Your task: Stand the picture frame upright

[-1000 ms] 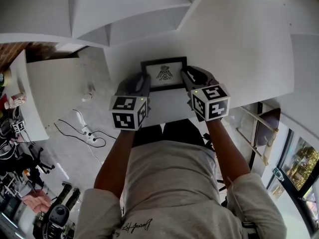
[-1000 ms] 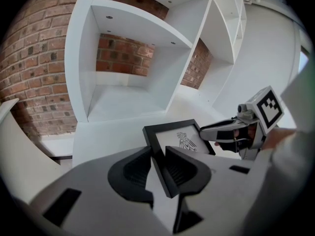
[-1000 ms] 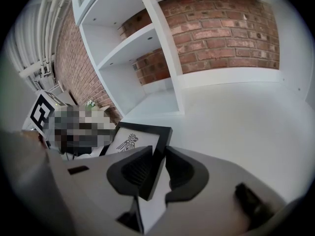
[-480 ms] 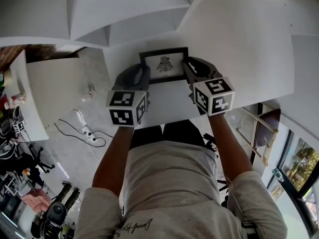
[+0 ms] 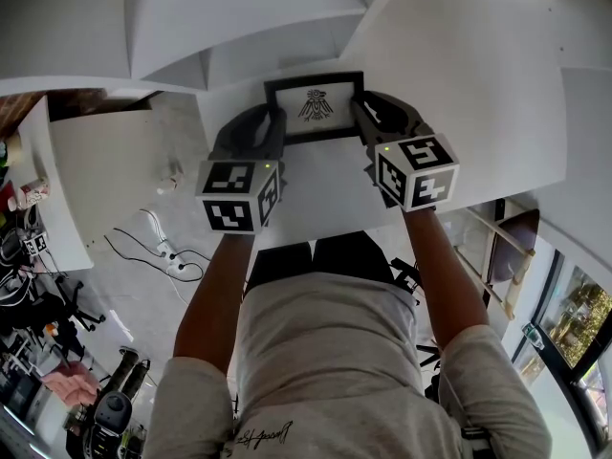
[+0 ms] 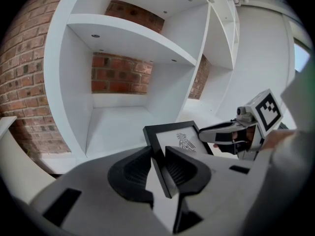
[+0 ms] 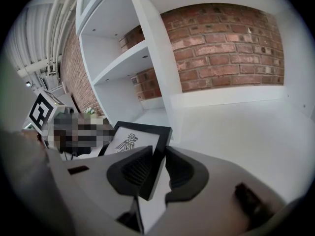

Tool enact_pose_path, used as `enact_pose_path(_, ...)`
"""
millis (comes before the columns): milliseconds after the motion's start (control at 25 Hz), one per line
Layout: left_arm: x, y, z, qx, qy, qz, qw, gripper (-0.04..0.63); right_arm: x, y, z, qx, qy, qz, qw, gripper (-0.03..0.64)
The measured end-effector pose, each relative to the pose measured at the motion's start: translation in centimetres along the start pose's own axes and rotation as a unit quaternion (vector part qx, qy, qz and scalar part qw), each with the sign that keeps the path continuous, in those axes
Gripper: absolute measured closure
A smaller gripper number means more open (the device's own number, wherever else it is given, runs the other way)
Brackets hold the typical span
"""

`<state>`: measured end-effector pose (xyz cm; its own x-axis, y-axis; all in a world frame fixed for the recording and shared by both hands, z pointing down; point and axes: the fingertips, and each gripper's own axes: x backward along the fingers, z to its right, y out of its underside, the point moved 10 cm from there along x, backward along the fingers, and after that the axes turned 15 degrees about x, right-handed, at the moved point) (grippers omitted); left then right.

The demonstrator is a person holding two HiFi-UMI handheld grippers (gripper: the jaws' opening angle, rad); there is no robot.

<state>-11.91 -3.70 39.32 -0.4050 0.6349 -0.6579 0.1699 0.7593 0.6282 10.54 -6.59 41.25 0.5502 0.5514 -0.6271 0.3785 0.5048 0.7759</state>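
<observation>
A black picture frame (image 5: 316, 106) with a white mat and a small dark bird-like print hangs tilted over the white tabletop (image 5: 459, 75), gripped from both sides. My left gripper (image 5: 271, 128) is shut on its left edge, the black frame (image 6: 162, 146) pinched between the dark ribbed pads. On the opposite side my right gripper (image 5: 361, 118) is shut on the right edge, where the frame (image 7: 147, 144) sits between the pads. The frame's top edge points toward the white shelf unit.
A white shelf unit (image 6: 128, 58) with open cubbies and a brick back wall (image 7: 221, 43) stands just beyond the frame. A second white panel (image 5: 96, 161) lies to the left, above a floor with cables (image 5: 163, 251). The table's front edge (image 5: 316, 232) is near my body.
Both grippers have carried the frame away from my body and upward toward the shelf unit, still gripping its two sides.
</observation>
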Motion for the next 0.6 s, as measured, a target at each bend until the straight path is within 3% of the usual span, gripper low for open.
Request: enact_pose_path(600,-0.9,-2.1,-0.1,-0.008,0.002,0.029,0.9996,0.497,-0.9,-1.8,1.5,0.006,0.013,0.023,1.0,0.525)
